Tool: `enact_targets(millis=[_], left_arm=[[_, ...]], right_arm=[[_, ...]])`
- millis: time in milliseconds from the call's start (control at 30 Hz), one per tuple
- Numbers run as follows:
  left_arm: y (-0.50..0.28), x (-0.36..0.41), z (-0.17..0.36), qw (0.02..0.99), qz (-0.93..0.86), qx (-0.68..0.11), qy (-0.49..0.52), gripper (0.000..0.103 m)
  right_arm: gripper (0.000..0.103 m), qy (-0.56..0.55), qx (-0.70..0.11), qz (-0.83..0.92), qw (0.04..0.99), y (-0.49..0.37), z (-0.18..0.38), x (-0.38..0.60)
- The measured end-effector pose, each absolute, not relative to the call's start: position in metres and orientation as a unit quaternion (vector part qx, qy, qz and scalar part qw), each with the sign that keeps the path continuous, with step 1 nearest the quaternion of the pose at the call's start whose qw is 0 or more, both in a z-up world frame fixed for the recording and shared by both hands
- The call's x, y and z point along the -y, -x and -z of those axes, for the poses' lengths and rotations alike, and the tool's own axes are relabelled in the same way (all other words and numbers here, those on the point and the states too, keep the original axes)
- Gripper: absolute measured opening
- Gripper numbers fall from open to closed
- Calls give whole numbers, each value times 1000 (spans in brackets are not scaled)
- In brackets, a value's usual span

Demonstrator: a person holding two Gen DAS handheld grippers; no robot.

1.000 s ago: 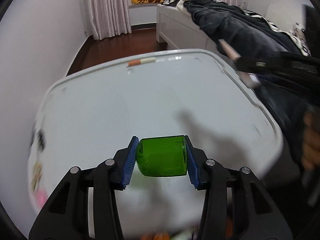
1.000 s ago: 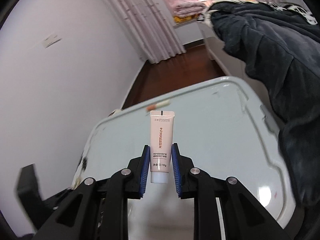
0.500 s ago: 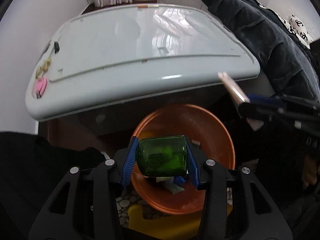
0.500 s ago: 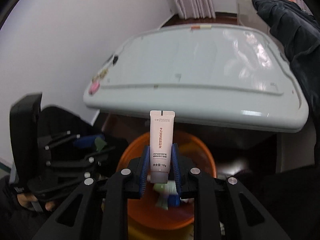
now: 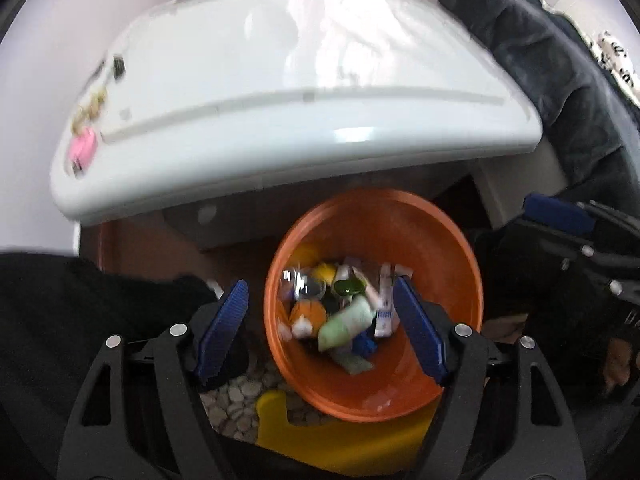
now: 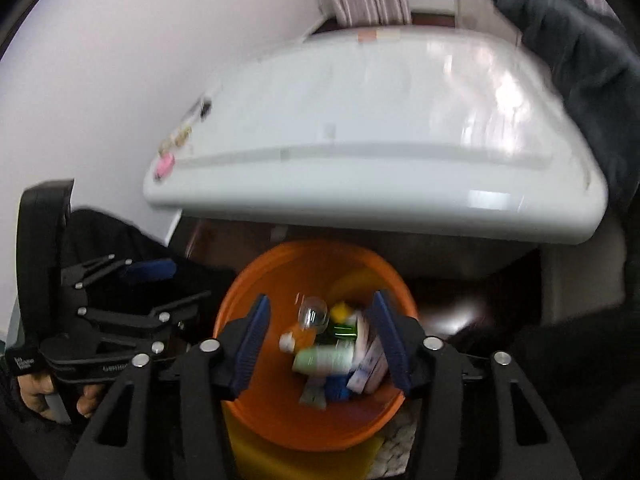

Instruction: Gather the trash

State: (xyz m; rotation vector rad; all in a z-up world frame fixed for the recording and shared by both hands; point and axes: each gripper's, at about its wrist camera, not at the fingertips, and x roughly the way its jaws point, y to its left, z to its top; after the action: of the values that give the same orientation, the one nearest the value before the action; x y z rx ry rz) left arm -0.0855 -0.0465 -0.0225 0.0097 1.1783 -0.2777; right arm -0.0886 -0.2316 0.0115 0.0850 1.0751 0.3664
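An orange bin (image 5: 440, 280) stands on the floor below the white table's front edge and shows in both views (image 6: 260, 400). It holds several pieces of trash: the green bottle (image 5: 348, 287), a pale green tube (image 5: 346, 326), white boxes and tubes (image 6: 370, 360). My left gripper (image 5: 324, 332) is open and empty above the bin. My right gripper (image 6: 324, 348) is open and empty above the bin too. Each gripper shows in the other's view, at the right edge (image 5: 580, 236) and at the left (image 6: 120, 308).
The white table (image 5: 280, 80) fills the upper half, with a pink item (image 5: 82, 148) and small clutter at its left end. A dark blanket (image 5: 560, 80) lies on the bed at the right. A yellow object (image 5: 340, 436) sits beside the bin's base.
Both grippers have opened over the orange bin. The green bottle has dropped from the left one and the tube from the right one; both now lie among the trash.
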Motion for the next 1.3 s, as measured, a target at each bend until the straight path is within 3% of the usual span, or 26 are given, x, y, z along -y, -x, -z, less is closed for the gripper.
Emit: enact_targets(millis=[167,233,333,467,1033,1300], left_arm=[[46,34,-39,881,82,-466,12,83],[34,29,-59,902,57,-428,11,85],[22,25,-84,928,18,-371,4,91],[10,21,-94,939,9,-345,2,92],[-77,20,-52,927,27,-371,-35,92],[-112,5,-39,919,29,-389,53,92]], right_arm=[[83,-20,-406,-130,904,45,-88,235],[99,-2,-351,-103,931,32,-115,237],[98,31,-277,-65,958,22,-137,241],[98,27,-297,-60,953,11,-125,244],[98,-10,-304,-6,953,-89,-70,251],[98,-9,-294,13,956,-109,-51,239]])
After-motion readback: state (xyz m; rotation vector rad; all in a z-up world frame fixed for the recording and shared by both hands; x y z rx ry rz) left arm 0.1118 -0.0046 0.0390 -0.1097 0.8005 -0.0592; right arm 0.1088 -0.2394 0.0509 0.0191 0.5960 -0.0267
